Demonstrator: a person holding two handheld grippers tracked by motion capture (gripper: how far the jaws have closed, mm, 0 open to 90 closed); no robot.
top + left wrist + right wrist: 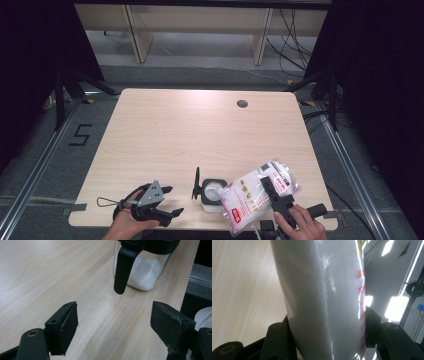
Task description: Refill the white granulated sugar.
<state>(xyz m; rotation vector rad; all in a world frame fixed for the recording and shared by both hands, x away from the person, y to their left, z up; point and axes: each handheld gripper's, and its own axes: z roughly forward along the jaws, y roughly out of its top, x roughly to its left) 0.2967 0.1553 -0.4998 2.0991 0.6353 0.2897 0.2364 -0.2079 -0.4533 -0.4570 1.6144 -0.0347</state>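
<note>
The right gripper (276,195) clamps a white refill bag (255,195), tilted with its low end over the open jar (212,192) near the surface's (200,130) front edge (lid flipped up). The left gripper (170,200), jaws apart and empty, sits left of the jar.

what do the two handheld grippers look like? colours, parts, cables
Both are black. The left gripper carries a grey three-cornered plate with small holes on top, and a thin cable loop trails beside it. Its blocky black jaws have brass-coloured pivot rivets. The right gripper has a black handle and the same rivets. No sleeves are visible.
</note>
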